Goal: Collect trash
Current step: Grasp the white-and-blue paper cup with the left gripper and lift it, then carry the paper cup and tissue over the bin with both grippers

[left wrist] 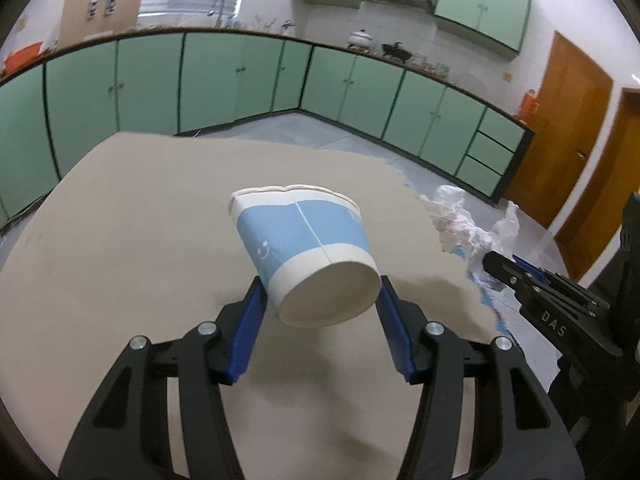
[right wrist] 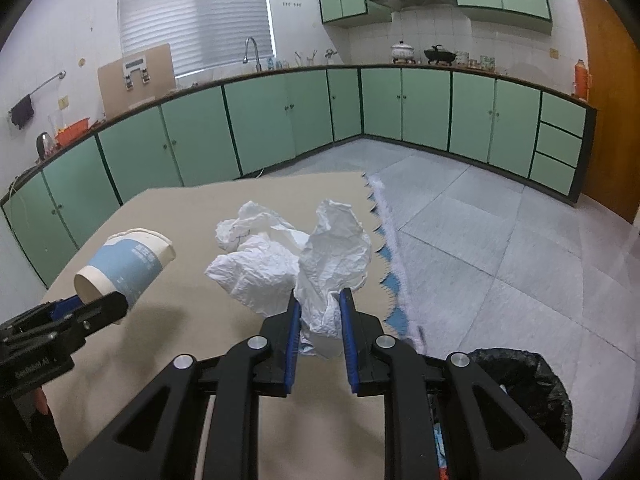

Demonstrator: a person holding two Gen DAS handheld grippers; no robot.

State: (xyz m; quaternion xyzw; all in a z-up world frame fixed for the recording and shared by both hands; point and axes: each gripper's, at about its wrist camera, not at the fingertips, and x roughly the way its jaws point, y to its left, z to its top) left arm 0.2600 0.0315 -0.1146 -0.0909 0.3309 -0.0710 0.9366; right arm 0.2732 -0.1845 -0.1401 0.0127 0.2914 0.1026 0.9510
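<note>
In the left wrist view, a paper cup (left wrist: 308,256) is held by the left gripper (left wrist: 320,300). The cup is white with a wide blue band, and a small smiley face is printed on the band. It is squeezed near its bottom between the two blue pads (left wrist: 250,328), one on each side. The cup is tipped over, so its round bottom is turned back toward the gripper and its squashed rim is pointed away. It is lifted above the brown table (left wrist: 132,240), and its shadow is seen on the table under it. To the right of this gripper, the black right gripper (left wrist: 520,276) is seen, with crumpled white paper (left wrist: 460,220) just past its tip.

In the right wrist view, the crumpled white paper (right wrist: 296,264) is pinched by the right gripper (right wrist: 320,320). The blue pads (right wrist: 348,336) are pulled close together, with a fold of the paper caught between them. The rest of the paper is spread out ahead of the fingers and to their left, over the brown table (right wrist: 180,340). To the left of this gripper, the paper cup (right wrist: 128,260) is seen in the left gripper (right wrist: 94,304). Below and to the right of this gripper, a bin lined with a black bag (right wrist: 532,384) is seen on the grey floor.
</note>
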